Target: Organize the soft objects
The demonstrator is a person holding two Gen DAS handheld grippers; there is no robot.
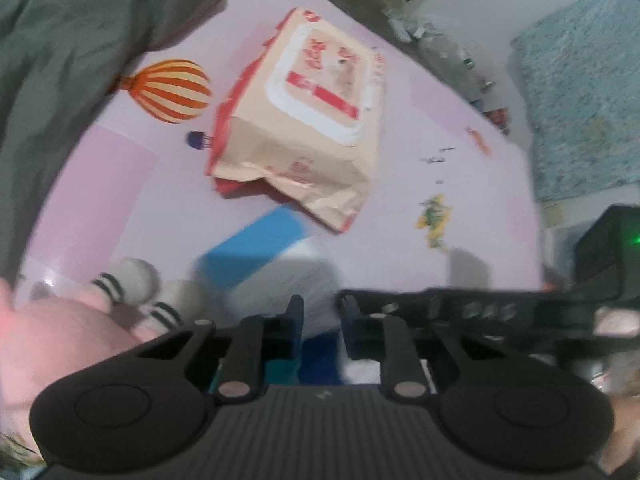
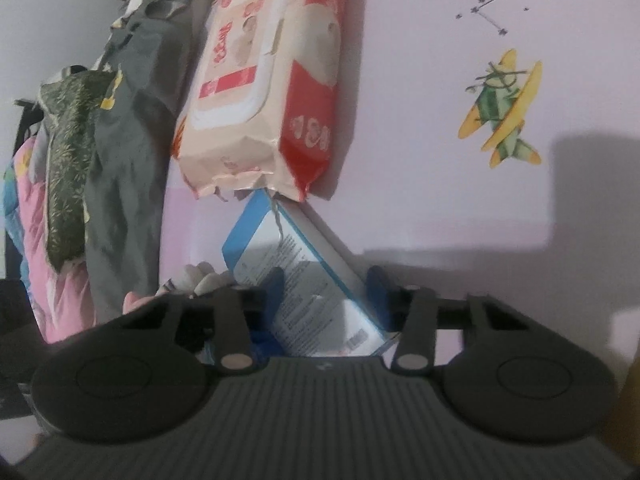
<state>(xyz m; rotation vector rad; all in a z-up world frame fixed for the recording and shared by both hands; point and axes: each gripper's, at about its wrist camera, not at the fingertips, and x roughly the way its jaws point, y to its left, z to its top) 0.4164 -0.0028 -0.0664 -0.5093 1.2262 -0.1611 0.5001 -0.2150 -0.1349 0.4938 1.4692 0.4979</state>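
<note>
A blue and white soft pack (image 2: 304,280) lies on the pink play mat (image 2: 440,160). My right gripper (image 2: 326,286) has its two fingers on either side of the pack, closed against it. In the left wrist view the same pack (image 1: 264,248) is blurred, and my left gripper (image 1: 320,312) has its fingers close together around the pack's near end. A beige and red wet-wipes pack (image 1: 304,120) lies just beyond it on the mat; it also shows in the right wrist view (image 2: 260,88). A pink plush toy (image 1: 60,344) with striped feet sits at the left.
A grey garment (image 1: 60,60) lies along the mat's left edge, also in the right wrist view (image 2: 124,160). A patterned green cloth (image 2: 68,160) and pink bedding (image 2: 40,220) lie beside it. The right gripper's black body (image 1: 520,308) crosses the left wrist view. Teal fabric (image 1: 580,100) hangs far right.
</note>
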